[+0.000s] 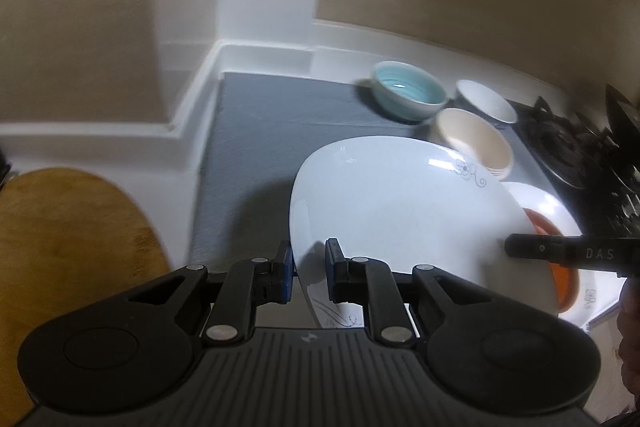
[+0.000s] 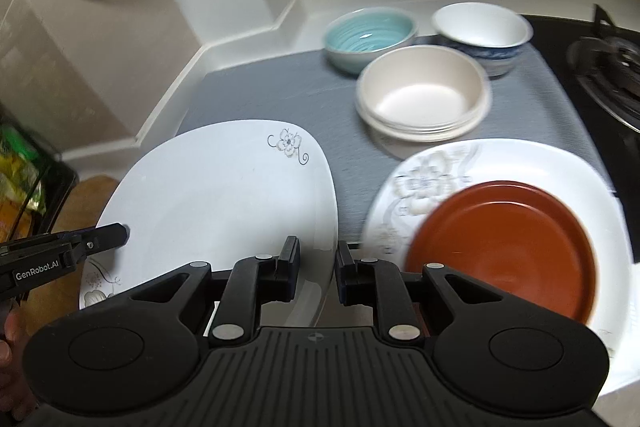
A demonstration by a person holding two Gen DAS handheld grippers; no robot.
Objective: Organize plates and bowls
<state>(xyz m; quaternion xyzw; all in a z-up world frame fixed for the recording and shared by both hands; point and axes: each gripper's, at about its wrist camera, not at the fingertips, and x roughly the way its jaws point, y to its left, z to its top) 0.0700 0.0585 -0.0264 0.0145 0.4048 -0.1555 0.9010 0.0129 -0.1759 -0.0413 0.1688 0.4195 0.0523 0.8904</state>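
Two grippers we see clamped on one square white plate [image 2: 224, 203], left gripper [image 1: 309, 275] on its left edge, right gripper [image 2: 318, 277] on its right edge, plate above grey mat [image 2: 280, 95], beside red plate [image 2: 504, 247], bowls [image 2: 420, 99] behind

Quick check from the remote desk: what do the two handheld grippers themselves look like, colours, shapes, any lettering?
Both are matte black plastic. The left gripper has a ribbed base, two round side lobes, silver pivot pins and blue-edged finger pads; its side reads GenRobot.AI in white. The right gripper has the same build, and its finger shows the letters DAS. No cables or sleeves are visible.
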